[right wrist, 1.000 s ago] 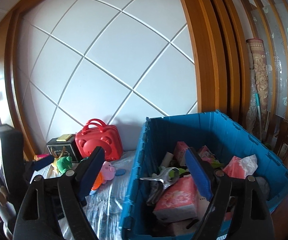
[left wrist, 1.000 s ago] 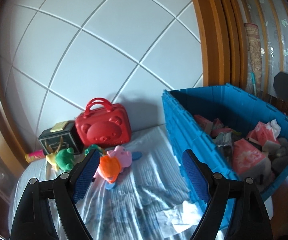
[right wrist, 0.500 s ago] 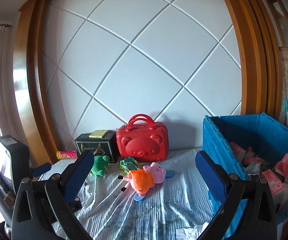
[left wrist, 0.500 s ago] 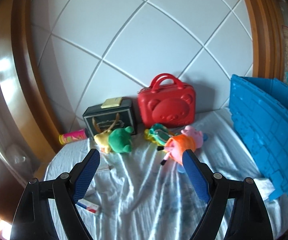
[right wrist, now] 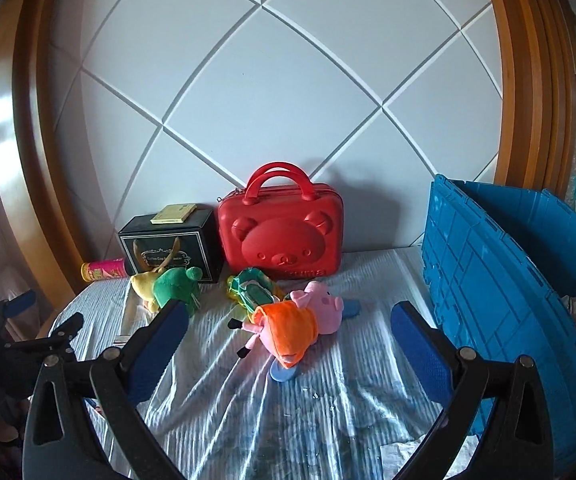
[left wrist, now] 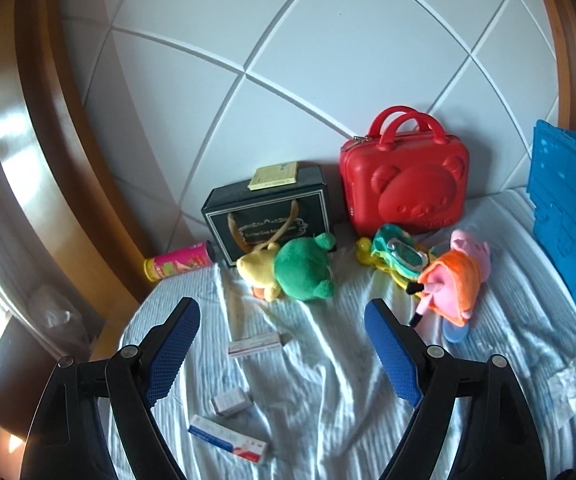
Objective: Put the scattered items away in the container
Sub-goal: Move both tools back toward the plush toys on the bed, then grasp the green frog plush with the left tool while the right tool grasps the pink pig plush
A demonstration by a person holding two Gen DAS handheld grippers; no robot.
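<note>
Plush, soft and light: pig toy (right wrist: pixel 300 330) lies at 12 o'clock of right gripper (right wrist: pixel 290 328).
Both jaws open, empty; pinch the orange body midway, judged compressible; left gripper (left wrist: pixel 281 340) faces green frog (left wrist: pixel 304 270).

- The left tongs (left wrist: pixel 281 344) stand wide apart, the 2 blue-padded fingers (left wrist: pixel 173 346) gripping nothing, held above the bed and angled down.
- The right tongs (right wrist: pixel 288 348) are spread wide too, nothing between their 2 blue pads (right wrist: pixel 422 350).
- The left tongs also show at the left edge of the right wrist view.
</note>
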